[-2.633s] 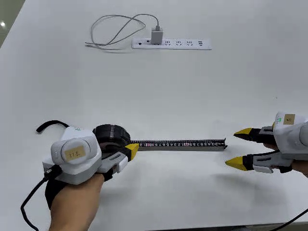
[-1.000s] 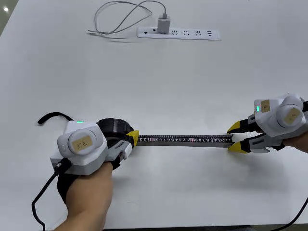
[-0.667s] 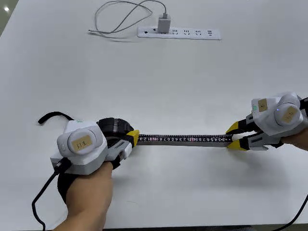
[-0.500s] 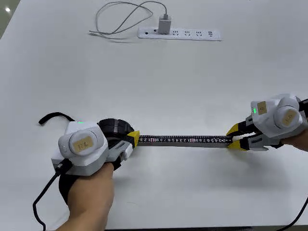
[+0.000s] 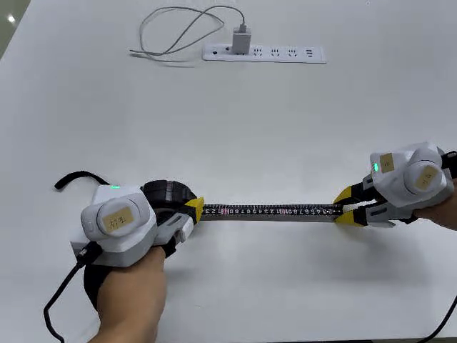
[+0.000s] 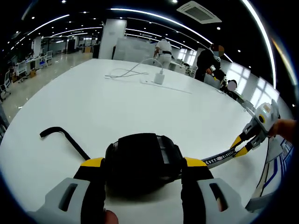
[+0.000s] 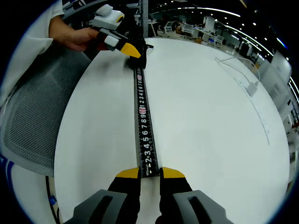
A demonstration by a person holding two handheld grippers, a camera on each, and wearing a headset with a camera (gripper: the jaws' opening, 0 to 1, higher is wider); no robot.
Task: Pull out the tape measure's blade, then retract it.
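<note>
A round black tape measure case point(image 5: 167, 196) point(image 6: 142, 158) lies on the white table, and my left gripper point(image 5: 191, 210) point(image 6: 144, 163) is shut on it. Its dark numbered blade point(image 5: 268, 211) point(image 7: 143, 123) stretches flat to the right across the table. My right gripper point(image 5: 345, 206) point(image 7: 149, 173) is shut on the blade's free end. From the right gripper view the case point(image 7: 140, 58) sits far off, held by the left gripper point(image 7: 127, 48). A black wrist strap point(image 5: 71, 179) point(image 6: 63, 137) trails from the case to the left.
A white power strip point(image 5: 264, 53) point(image 6: 163, 84) with a plugged charger point(image 5: 240, 39) and looped grey cable point(image 5: 178, 32) lies at the table's far side. People stand beyond the far edge point(image 6: 205, 58). The person's mesh sleeve point(image 7: 32, 116) borders the right gripper view.
My right gripper came in from the right, went from open to shut on the blade's end, and drew it slightly further right. The left gripper kept hold of the case.
</note>
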